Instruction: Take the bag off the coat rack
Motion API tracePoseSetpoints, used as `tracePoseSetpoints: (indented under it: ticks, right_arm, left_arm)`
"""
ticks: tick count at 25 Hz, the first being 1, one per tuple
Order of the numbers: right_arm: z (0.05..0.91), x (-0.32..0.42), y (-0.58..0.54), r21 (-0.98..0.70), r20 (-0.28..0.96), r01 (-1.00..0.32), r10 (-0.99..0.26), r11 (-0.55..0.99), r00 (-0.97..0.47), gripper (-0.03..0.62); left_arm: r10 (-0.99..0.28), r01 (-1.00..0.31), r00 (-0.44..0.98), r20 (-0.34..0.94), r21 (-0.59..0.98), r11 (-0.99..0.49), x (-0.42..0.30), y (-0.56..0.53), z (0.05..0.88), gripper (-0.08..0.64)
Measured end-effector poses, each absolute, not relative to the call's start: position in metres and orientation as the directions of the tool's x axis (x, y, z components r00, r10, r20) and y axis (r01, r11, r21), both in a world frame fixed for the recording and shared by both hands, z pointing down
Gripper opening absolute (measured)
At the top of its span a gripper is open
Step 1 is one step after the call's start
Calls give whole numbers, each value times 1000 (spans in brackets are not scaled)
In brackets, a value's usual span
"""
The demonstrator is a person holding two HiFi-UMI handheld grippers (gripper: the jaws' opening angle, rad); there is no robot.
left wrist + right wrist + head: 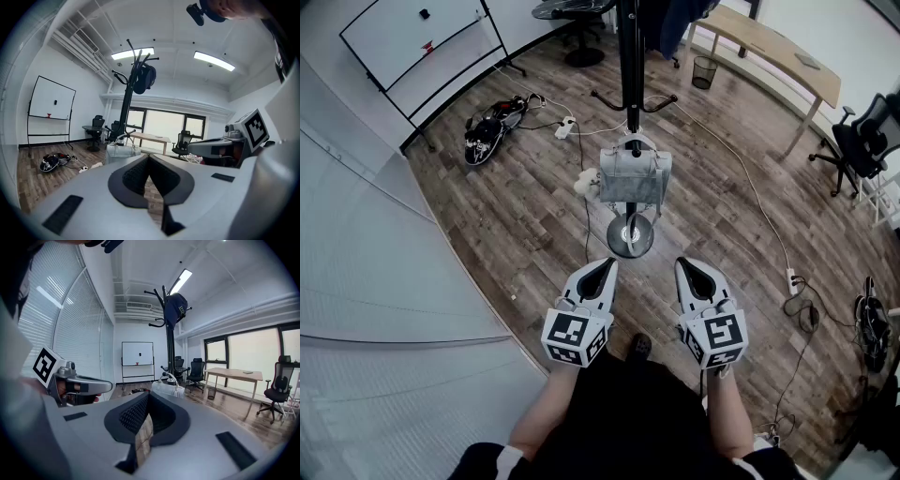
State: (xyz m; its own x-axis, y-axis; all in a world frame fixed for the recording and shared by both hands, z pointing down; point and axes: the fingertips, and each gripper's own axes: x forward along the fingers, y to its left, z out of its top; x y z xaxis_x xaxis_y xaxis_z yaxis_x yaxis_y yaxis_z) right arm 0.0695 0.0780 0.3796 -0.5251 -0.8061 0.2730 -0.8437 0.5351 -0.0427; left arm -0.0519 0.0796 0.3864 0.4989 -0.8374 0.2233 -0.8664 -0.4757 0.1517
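A pale grey handbag (635, 179) hangs by its handle from a low hook of the black coat rack (628, 56), just above the rack's round base (630, 235). The bag also shows in the left gripper view (121, 151) and in the right gripper view (168, 389). My left gripper (607, 263) and right gripper (682, 263) are side by side, close to my body, short of the bag and below it in the head view. Both are shut with nothing between the jaws. A dark cap (146, 77) hangs high on the rack.
A whiteboard on a stand (422, 37) is at the back left. Cables, a power strip (565, 127) and dark gear (485, 139) lie on the wood floor. A desk (773, 47), a bin (704, 71) and office chairs (858, 141) stand at the back right. Blinds line the left wall.
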Motion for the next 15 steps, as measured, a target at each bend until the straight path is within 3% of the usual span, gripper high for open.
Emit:
tracePoseSetpoints:
  ticks: [15]
  right_arm:
    - [385, 85, 97, -124, 253, -838, -799, 532, -545, 29]
  left_arm:
    - [-838, -875, 484, 251, 131, -466, -38, 92, 398, 15]
